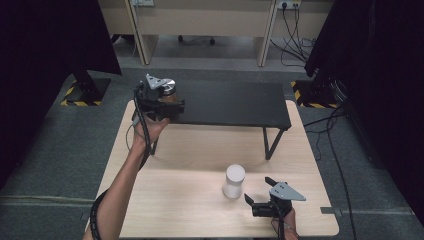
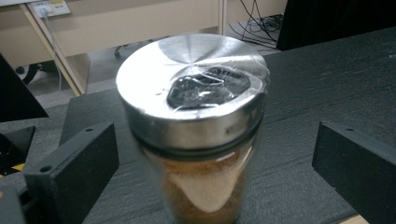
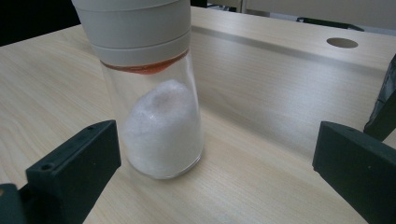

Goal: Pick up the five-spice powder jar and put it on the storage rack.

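Spice jar [image 2: 191, 126] with a steel lid stands upright on the black shelf [image 1: 235, 102], between the left gripper's [image 2: 205, 168] wide-open jaws, pads clear of it. Glass walls look slick and breakable, part filled, light; grip the body below the lid. Right gripper [image 3: 210, 172] gapes empty beside the white-capped salt shaker [image 3: 154, 107].
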